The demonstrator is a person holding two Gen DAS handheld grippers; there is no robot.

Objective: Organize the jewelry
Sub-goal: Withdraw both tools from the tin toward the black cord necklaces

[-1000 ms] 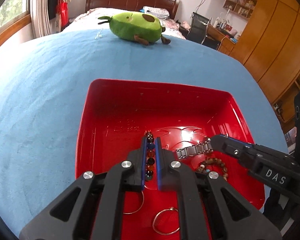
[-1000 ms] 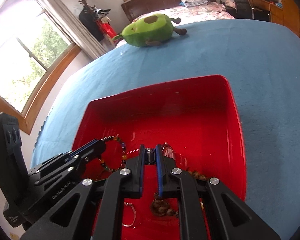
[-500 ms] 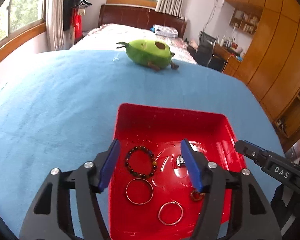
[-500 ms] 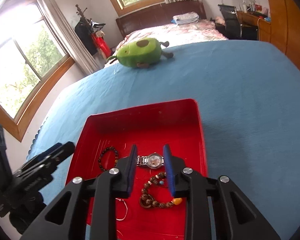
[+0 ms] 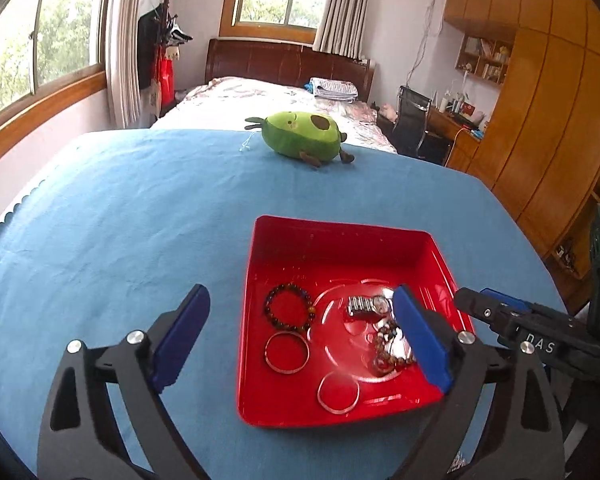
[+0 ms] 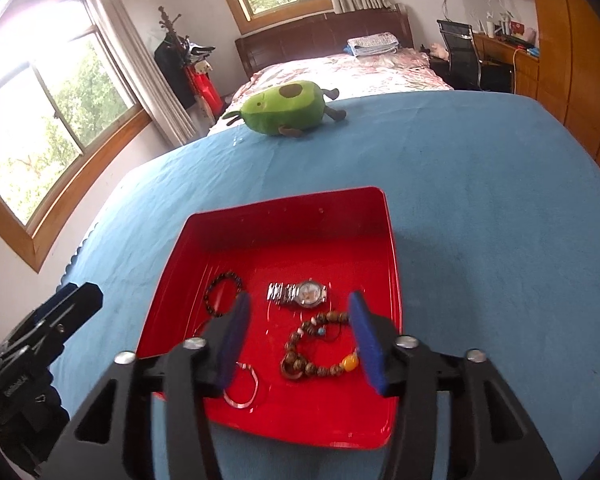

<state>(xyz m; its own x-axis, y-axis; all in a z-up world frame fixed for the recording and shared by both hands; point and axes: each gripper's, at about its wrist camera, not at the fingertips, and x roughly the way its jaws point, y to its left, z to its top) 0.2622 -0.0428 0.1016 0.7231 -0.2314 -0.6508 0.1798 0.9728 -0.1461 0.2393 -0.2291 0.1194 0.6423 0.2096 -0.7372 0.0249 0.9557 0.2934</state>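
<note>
Bright daylight pours in from the windows (image 6: 56,128) on the left, blown out to near white in the right wrist view. Soft glare sheens the floor of the red tray (image 5: 340,276), where the watch (image 5: 370,305) looks slightly blurred, perhaps from motion. Fisheye bending curves the room, and the corners go black

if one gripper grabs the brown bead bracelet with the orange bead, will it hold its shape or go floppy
Probably floppy: the brown bead bracelet lies in a loose, uneven curl on the red tray, not a round hoop like the thin ring, so it should sag from the pinch point. Its rounded beads may slip between flat pads. It looks light; a loop could drag against the watch close beside it.
</note>
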